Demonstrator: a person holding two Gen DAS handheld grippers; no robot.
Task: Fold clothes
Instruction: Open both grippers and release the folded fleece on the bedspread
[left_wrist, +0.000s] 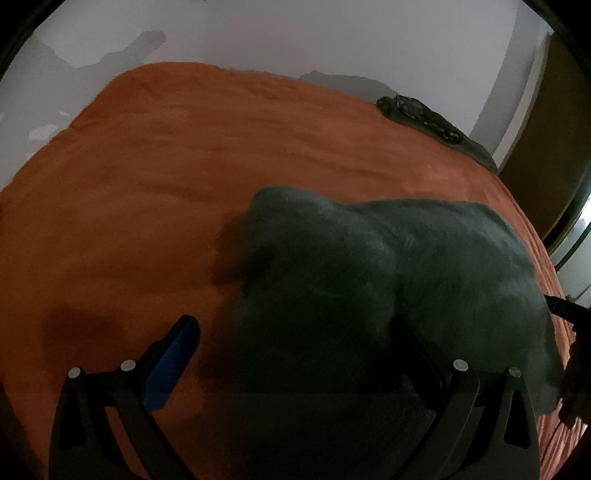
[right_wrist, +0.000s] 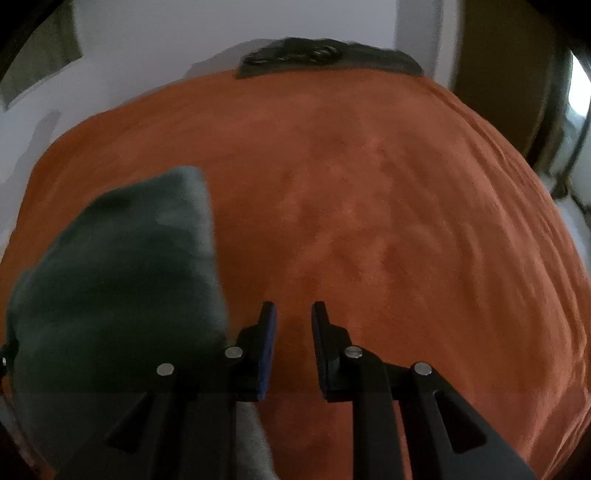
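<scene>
On the bed: your grey garment lies bunched on the orange blanket
Feel: soft, light, floppy — likely to sag
Hold: pinch an outer edge or corner
Left gripper: wide open over the cloth
Right gripper: narrowly parted, empty — garment just beside it

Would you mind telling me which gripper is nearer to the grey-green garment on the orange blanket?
Left. The left gripper stands wide open with the grey-green garment lying between its fingers. The right gripper, jaws narrowly apart with nothing between them, sits beside the garment over the orange blanket.
</scene>
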